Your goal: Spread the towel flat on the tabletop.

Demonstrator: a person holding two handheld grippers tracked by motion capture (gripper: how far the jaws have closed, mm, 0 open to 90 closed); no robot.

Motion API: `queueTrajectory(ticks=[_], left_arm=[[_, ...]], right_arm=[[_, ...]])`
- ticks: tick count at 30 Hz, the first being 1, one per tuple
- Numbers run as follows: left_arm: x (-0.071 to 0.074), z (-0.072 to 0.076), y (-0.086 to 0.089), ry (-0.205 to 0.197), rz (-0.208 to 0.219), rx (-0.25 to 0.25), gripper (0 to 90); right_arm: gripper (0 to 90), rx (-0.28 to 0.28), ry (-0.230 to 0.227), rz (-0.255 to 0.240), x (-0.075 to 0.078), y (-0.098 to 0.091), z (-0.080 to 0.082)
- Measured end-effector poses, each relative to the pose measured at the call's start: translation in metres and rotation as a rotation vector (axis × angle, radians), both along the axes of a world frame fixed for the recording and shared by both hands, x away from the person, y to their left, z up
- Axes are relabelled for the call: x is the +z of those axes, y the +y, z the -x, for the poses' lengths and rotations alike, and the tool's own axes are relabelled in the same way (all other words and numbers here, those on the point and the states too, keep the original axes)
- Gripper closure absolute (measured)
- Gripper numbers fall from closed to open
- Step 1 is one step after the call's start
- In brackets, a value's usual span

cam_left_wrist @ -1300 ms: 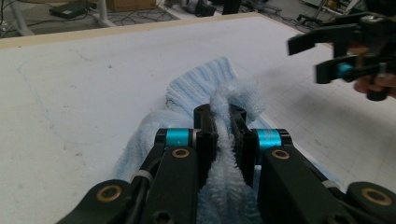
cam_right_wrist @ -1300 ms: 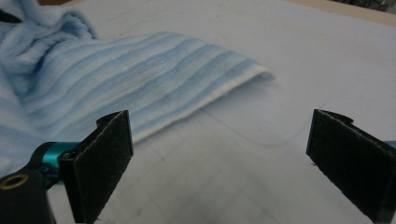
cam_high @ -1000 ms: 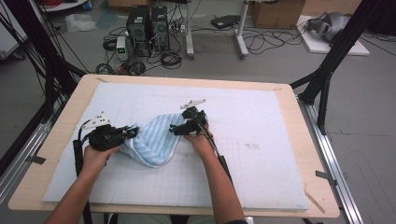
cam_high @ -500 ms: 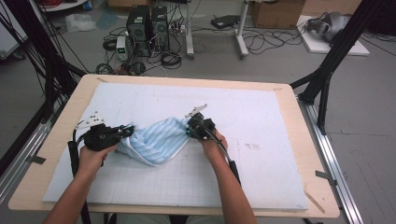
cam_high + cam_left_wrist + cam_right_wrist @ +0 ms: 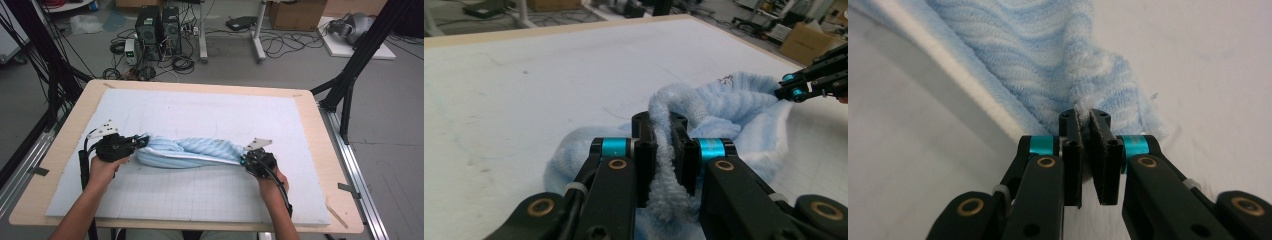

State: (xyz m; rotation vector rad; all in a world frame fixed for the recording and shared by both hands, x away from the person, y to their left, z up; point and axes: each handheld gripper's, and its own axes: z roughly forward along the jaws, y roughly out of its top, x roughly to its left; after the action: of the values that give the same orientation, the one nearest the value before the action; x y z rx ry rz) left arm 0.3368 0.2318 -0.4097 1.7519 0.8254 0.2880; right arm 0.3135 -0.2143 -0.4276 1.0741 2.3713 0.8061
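Note:
A light blue ribbed towel (image 5: pixel 192 151) lies stretched in a long twisted roll across the white mat (image 5: pixel 210 110). At its left end my left gripper (image 5: pixel 139 142) is shut on a fold; in the left gripper view the plush cloth (image 5: pixel 724 107) is squeezed between the jaws of that gripper (image 5: pixel 663 135). My right gripper (image 5: pixel 246 160) is shut on the towel's right end. In the right gripper view the towel (image 5: pixel 1038 50) fans away from the pinched corner in this gripper (image 5: pixel 1084 119). The right gripper (image 5: pixel 796 90) also appears far off in the left gripper view.
The mat rests on a wooden table (image 5: pixel 65 145) with bare margins on all sides. Beyond the far edge, on the floor, stand computer towers (image 5: pixel 160 25), tangled cables (image 5: pixel 285 45) and black frame legs (image 5: pixel 345 90).
The right gripper has moved right and toward the near edge with the towel's end, drawing the bunched towel out into a long roll. The left gripper has kept its place and grip.

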Motion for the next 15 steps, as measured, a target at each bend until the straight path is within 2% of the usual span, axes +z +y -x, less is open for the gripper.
queueTrajectory(ticks=[4,6,7,8,9,10,11,14,15], left_arm=[[0.000,0.003,-0.016,0.001,-0.031,-0.055,82.8],[-0.001,0.003,-0.017,0.031,-0.002,-0.085,82.8],[0.000,0.002,-0.016,0.053,0.016,-0.099,82.5],[0.003,0.001,-0.010,0.064,0.038,-0.082,78.4],[0.003,0.001,-0.010,0.064,0.038,-0.082,73.2],[0.007,-0.001,-0.004,0.073,0.072,-0.028,66.2],[0.009,-0.001,0.000,0.075,0.085,-0.001,58.9],[0.012,-0.001,0.005,0.063,0.096,0.024,53.8],[0.012,-0.001,0.007,0.060,0.100,0.036,53.7]], right_arm=[[84.8,-0.034,-0.008,0.029,-0.007,-0.012,0.023],[84.1,-0.030,0.001,0.037,-0.004,-0.014,0.028],[82.5,-0.021,0.001,0.024,-0.002,-0.014,0.030],[73.0,-0.017,-0.029,-0.018,0.005,-0.016,0.033],[73.0,-0.017,-0.029,-0.018,0.005,-0.016,0.033],[63.4,-0.016,-0.103,-0.052,0.013,-0.018,0.032],[56.9,-0.019,-0.135,-0.065,0.016,-0.017,0.029],[46.1,-0.029,-0.211,-0.099,0.025,-0.008,0.015],[45.9,-0.021,-0.219,-0.112,0.027,-0.002,0.007]])
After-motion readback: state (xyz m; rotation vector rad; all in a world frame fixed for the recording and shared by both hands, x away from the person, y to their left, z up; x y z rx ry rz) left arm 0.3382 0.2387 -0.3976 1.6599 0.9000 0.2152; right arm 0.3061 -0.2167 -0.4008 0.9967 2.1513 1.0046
